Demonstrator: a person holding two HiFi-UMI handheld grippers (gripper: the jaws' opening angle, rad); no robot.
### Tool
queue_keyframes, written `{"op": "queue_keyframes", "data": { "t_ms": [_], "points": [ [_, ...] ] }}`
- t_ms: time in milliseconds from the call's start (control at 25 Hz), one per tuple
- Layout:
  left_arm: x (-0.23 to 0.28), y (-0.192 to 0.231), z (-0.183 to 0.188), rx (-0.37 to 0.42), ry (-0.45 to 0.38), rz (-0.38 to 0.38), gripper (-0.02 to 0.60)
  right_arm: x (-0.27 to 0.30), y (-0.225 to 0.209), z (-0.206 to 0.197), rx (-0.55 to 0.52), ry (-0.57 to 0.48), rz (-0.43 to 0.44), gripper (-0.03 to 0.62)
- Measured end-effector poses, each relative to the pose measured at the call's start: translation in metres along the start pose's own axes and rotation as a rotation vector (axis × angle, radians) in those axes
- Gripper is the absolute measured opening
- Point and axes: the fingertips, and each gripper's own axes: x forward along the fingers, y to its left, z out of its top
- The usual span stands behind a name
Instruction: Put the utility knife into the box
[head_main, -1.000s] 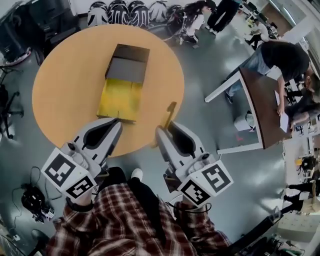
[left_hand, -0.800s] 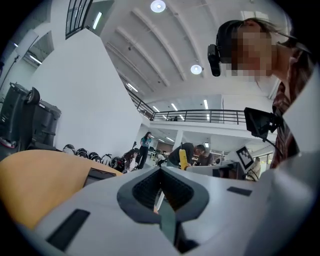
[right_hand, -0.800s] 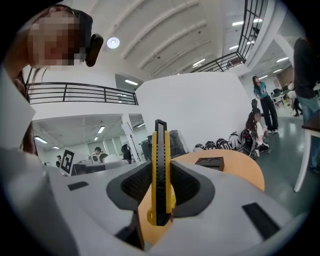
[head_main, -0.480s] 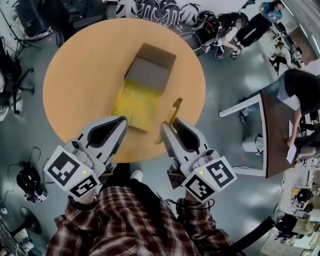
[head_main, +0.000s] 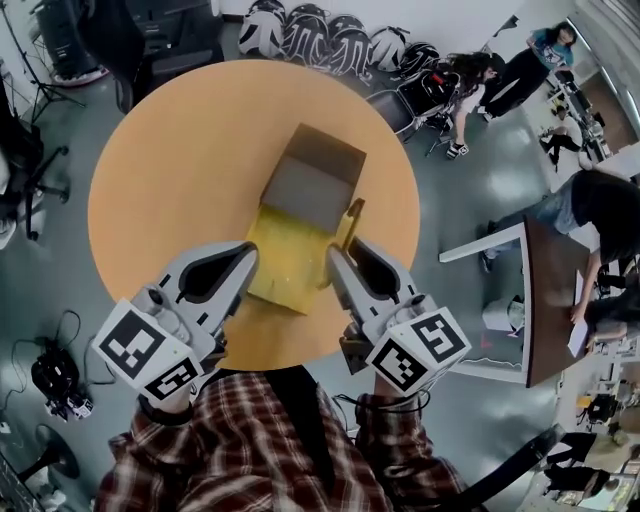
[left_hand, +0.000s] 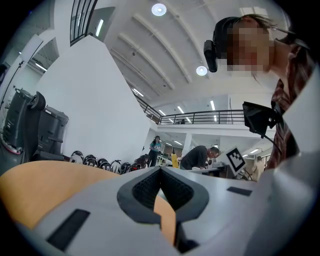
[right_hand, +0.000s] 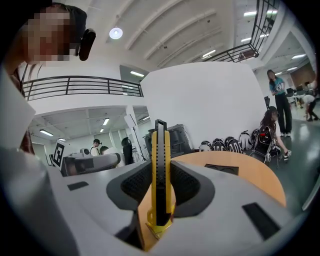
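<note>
A yellow and black utility knife (right_hand: 160, 175) stands upright between the jaws of my right gripper (right_hand: 161, 186), which is shut on it. In the head view the utility knife (head_main: 348, 222) sticks out past my right gripper (head_main: 338, 252), just right of the open cardboard box (head_main: 300, 232) on the round wooden table (head_main: 170, 170). The box has a yellow inside and a dark flap at its far end. My left gripper (head_main: 245, 255) hovers at the box's near left corner, and its jaws (left_hand: 160, 172) meet with nothing between them.
The table's edge runs close under both grippers, with grey floor beyond. Helmets (head_main: 320, 35) line the far wall. A chair (head_main: 425, 85) and seated people (head_main: 475, 70) are at the upper right, another desk (head_main: 545, 290) at the right. A cable tangle (head_main: 55, 385) lies on the floor at the left.
The view has shifted, so the table and box sit closer under the grippers. My right gripper with the knife has come nearer the box's right edge; the left one reached its near corner.
</note>
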Motion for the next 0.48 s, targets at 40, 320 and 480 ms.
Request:
{"op": "queue_keyframes", "data": {
  "t_ms": [40, 320, 480],
  "points": [
    [0.002, 0.005, 0.002, -0.001, -0.001, 0.006, 0.011, 0.006, -0.003, 0.001, -0.001, 0.006, 0.001, 0.123],
    [0.013, 0.033, 0.005, -0.018, -0.007, 0.090, 0.011, 0.037, -0.028, 0.000, -0.017, 0.073, 0.049, 0.123],
    [0.015, 0.042, 0.003, -0.033, -0.014, 0.148, 0.011, 0.053, -0.041, -0.005, -0.044, 0.129, 0.088, 0.123]
  ]
}}
